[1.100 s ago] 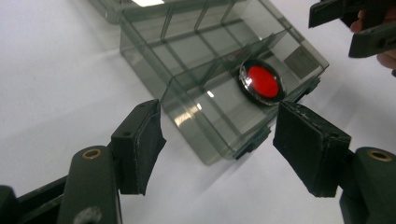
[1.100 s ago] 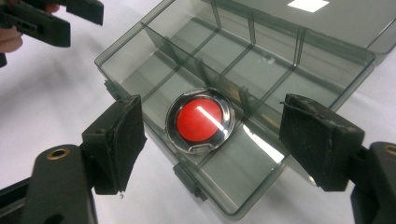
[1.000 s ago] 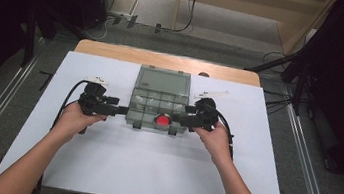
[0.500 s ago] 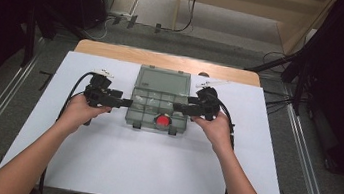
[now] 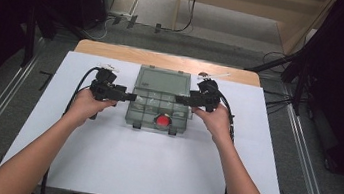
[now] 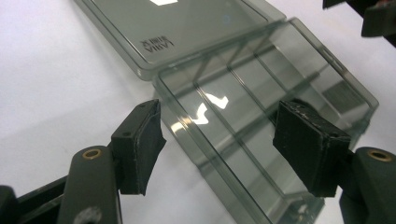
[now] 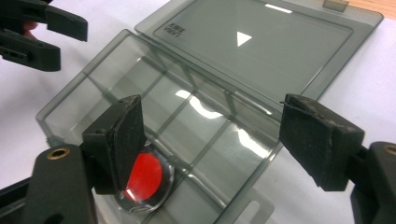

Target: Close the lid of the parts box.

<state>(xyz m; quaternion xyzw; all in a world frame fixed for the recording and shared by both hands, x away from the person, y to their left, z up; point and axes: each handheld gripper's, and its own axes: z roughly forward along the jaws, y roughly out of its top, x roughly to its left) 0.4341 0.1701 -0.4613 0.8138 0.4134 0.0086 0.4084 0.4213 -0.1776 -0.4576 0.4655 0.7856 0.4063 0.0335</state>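
A smoky grey, see-through plastic compartment box (image 5: 157, 106) sits in the middle of the white-covered table (image 5: 100, 168), its hinged lid (image 5: 162, 80) thrown open and lying flat on the far side. The person brings one set of tongs to each end of it. The left tongs (image 5: 129, 97) hang at the box's left wall, and in the left gripper view the jaws stand wide apart with that wall between them, gripping nothing. The right tongs (image 5: 182, 100) are at the right wall, jaws equally wide and empty, straddling the near right corner in the right gripper view.

Inside, in a near compartment, lies a small round clear case with a red disc (image 5: 162, 121) in it.

My worry is the box itself: it looks light and slick, so if one side closes before the other, or bites only the thin rim, I'd expect it to skid on the white sheet or tip, and the red disc could roll out of its cell. The loose lid could also flop if the box is lifted unevenly.

Counting: one box, one lid, one red disc, two tongs, two latch tabs (image 5: 172, 131) on the near edge. I cannot count the compartments reliably.
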